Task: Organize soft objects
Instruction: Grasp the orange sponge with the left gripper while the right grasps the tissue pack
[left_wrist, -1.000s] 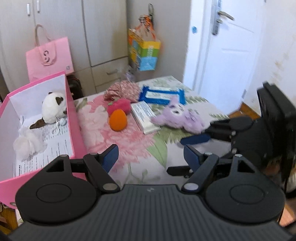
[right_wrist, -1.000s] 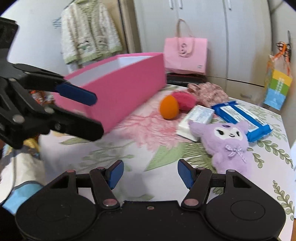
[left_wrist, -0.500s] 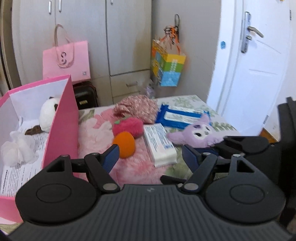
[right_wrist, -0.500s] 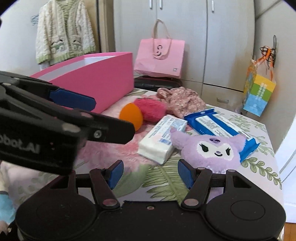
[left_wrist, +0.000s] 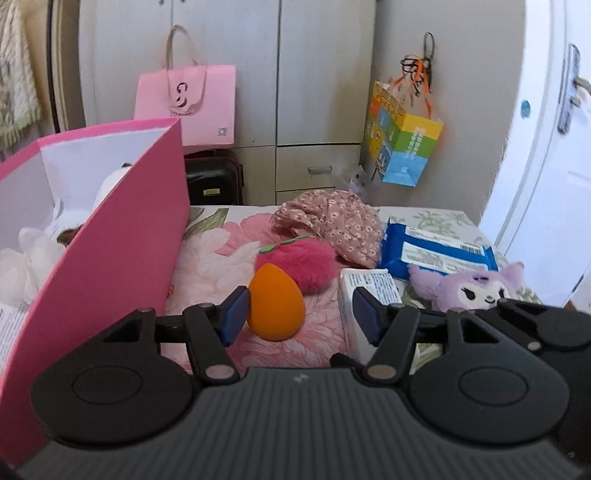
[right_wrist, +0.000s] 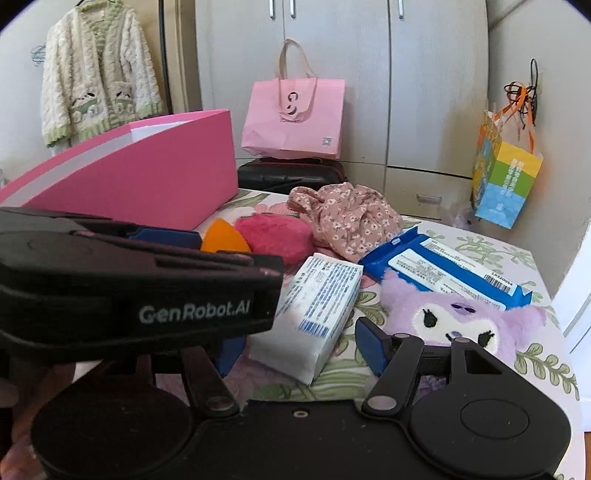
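An orange egg-shaped sponge (left_wrist: 275, 304) lies on the flowered bedcover between the fingers of my left gripper (left_wrist: 299, 319). The jaws are closing: the left pad (left_wrist: 233, 319) is at the sponge's side and the right pad stands apart from it. Behind the sponge are a pink fuzzy peach (left_wrist: 303, 258) and a floral cloth (left_wrist: 332, 221). My right gripper (right_wrist: 299, 345) is open, with the near corner of a white tissue pack (right_wrist: 317, 306) between its fingers and a purple plush (right_wrist: 461, 321) just to its right. The left gripper's housing (right_wrist: 147, 280) crosses this view and hides the right gripper's left finger.
An open pink box (left_wrist: 110, 258) stands at the left with white plush toys (left_wrist: 22, 266) inside. A blue wipes pack (left_wrist: 436, 251) lies behind the purple plush. A pink paper bag (right_wrist: 291, 122), a black case, cupboards and a hanging colourful bag (right_wrist: 506, 177) are beyond the bed.
Both grippers have come forward and lower over the bed toward the items. The left jaws have narrowed around the orange sponge. The right jaws have kept their width.
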